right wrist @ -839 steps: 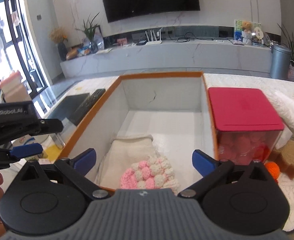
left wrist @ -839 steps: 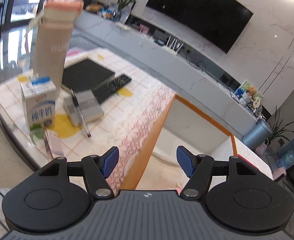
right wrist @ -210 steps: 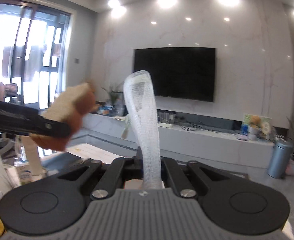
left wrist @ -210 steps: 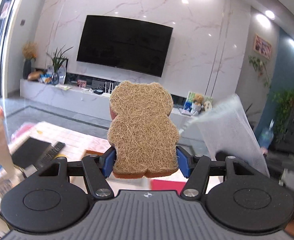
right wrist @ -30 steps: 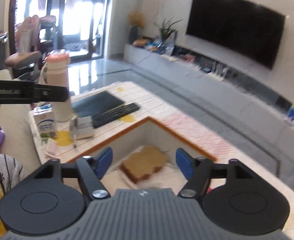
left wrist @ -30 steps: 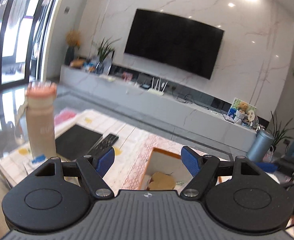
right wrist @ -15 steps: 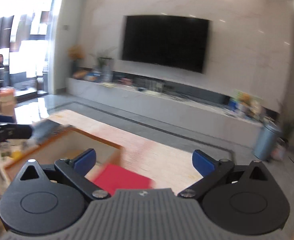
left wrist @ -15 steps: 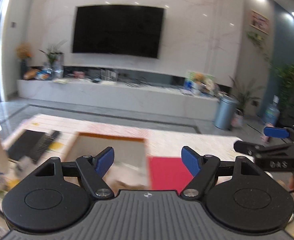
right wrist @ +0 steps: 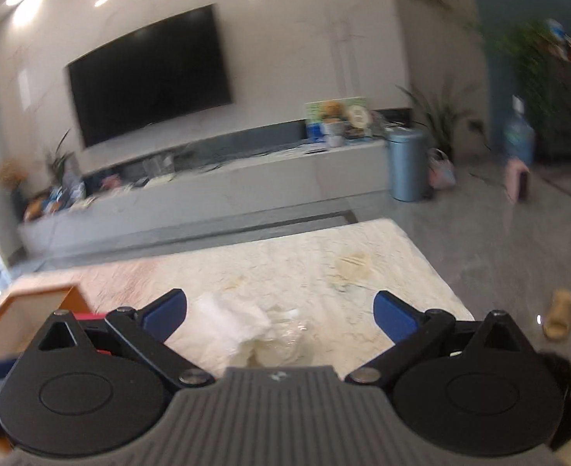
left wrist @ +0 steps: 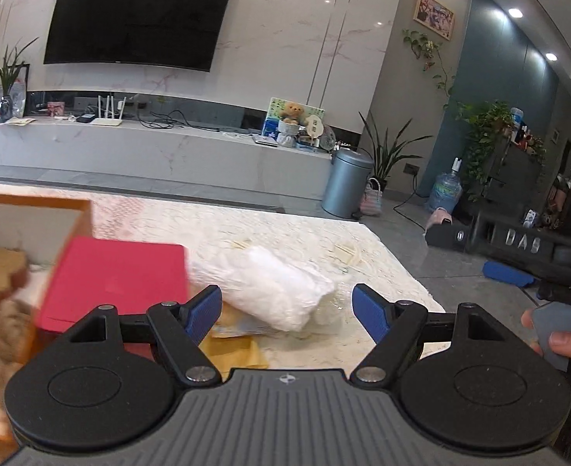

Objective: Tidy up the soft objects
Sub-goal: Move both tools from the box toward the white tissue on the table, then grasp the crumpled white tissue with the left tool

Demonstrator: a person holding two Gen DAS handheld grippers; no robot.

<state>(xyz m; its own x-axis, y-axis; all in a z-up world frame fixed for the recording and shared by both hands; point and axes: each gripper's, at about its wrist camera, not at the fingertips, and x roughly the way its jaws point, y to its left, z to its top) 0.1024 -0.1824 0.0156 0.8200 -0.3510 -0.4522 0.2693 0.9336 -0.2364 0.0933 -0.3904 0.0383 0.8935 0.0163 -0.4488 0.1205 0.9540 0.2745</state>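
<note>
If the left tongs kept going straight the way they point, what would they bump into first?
Probably the white fluffy bundle lying on the table. It sits just ahead of the open left tongs, slightly toward their left pad. How far ahead is hard to judge.
</note>
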